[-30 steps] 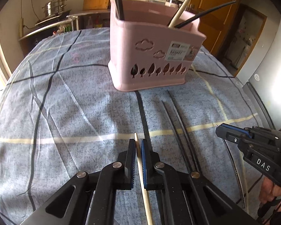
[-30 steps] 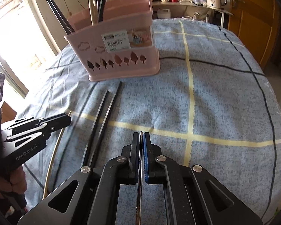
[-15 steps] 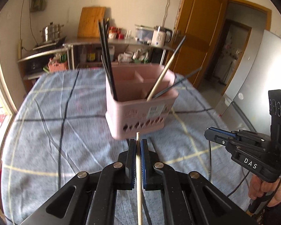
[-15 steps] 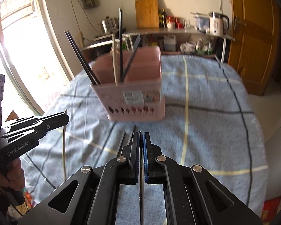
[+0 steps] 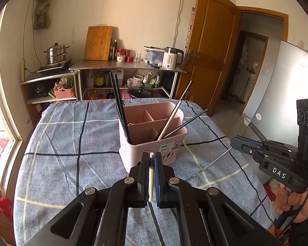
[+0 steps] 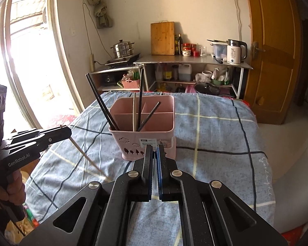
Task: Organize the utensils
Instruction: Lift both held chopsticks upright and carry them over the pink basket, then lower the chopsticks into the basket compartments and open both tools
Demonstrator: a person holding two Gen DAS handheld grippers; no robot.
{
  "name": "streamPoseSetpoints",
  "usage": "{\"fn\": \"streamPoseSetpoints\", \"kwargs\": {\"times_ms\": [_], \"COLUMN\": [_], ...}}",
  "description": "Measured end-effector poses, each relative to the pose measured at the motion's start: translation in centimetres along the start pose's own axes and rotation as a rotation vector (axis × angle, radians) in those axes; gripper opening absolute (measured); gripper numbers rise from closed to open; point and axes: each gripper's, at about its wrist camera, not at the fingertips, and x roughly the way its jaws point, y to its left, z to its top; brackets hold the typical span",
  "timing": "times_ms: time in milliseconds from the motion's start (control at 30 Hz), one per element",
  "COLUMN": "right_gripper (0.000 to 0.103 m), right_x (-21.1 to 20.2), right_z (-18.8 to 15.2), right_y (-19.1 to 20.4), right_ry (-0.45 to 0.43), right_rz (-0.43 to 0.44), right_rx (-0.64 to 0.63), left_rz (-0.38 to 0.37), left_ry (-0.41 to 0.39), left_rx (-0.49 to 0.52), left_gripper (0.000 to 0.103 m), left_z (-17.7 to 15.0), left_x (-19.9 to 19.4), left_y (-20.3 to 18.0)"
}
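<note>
Left wrist view: your left gripper (image 5: pixel 151 160) jaws pinch a pale chopstick (image 5: pixel 151 176).
Right gripper (image 6: pixel 154 153): jaws pinch a metal chopstick (image 5: pixel 216 160).
Pink basket (image 5: pixel 154 135): twelve o'clock, ready for both sticks.

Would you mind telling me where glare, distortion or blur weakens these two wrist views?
Right wrist view: the window is blown out white, washing out the left edge; the pink basket stays sharp. Left wrist view: lighting is even, but fisheye bending curves the door and fridge. Both views: black corners, no motion blur.
</note>
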Motion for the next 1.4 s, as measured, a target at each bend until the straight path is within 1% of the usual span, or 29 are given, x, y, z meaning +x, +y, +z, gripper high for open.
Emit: {"fn": "streamPoseSetpoints", "kwargs": {"times_ms": [333,500,667,867,1033,1233,1400], "right_gripper": [0.003,0.003,0.003,0.003,0.003,0.003,0.003], "right_x": [-0.4,-1.0,-1.7,-2.4,-2.8,-2.2,-1.5], "right_z": [-1.0,-0.8,0.2,2.1,4.5,7.6,10.1], "right_y": [0.2,0.4,0.9,1.7,2.8,3.8,4.1], "right_ry": [0.019,0.005,-0.019,-0.057,-0.108,-0.16,-0.198], "right_rz": [0.001,0.011,0.024,0.046,0.062,0.077,0.079], "right_rx": [0.0,-0.002,-0.015,-0.03,-0.054,-0.075,-0.08], "left_rz": [0.0,-0.009,-0.017,-0.025,-0.019,-0.017,-0.004], "left_ry": [0.013,0.009,-0.001,-0.041,-0.097,-0.13,-0.156], "left_rx": [0.01,-0.013,-0.009,0.01,0.026,0.009,0.014], "left_gripper": [0.004,0.004,0.004,0.004,0.004,0.004,0.004], "left_z": [-1.0,-0.5,0.5,2.9,6.1,9.6,11.7], "left_x": [-0.5,-1.2,-2.1,-3.4,-4.3,-4.0,-3.3], "left_y": [-0.4,0.1,0.1,0.0,0.2,1.1,1.6]}}
